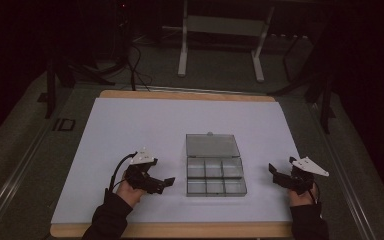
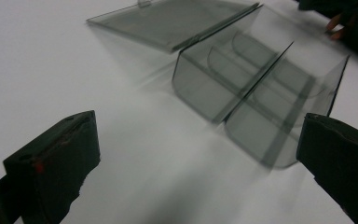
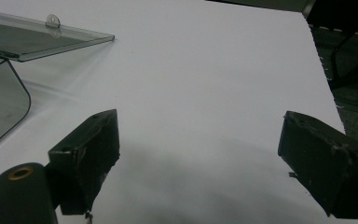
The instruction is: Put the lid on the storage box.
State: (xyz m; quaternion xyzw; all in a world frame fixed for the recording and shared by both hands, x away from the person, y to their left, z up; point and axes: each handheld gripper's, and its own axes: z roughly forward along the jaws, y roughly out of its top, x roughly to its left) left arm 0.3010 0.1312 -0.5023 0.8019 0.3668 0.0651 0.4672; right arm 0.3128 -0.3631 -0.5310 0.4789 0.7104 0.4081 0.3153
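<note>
A clear plastic compartment box (image 1: 215, 177) lies open near the middle of the white table sheet (image 1: 145, 125), its lid (image 1: 212, 145) folded back flat behind it. Its several compartments look empty. My left gripper (image 1: 164, 184) is held low just left of the box, jaws wide open and pointing at it; the box (image 2: 256, 88) and lid (image 2: 172, 21) sit ahead of its black fingers (image 2: 56, 158). My right gripper (image 1: 279, 175) is open at the right of the box with nothing between its fingers (image 3: 88, 154); the box corner (image 3: 0, 102) and the lid (image 3: 37, 37) show at the left.
The sheet covers a wooden table (image 1: 180, 230). Beyond it stand a white metal frame (image 1: 220, 35), dark stands and cables on the floor (image 1: 135, 70). The other hand (image 2: 349, 23) shows at the top right of the left gripper view.
</note>
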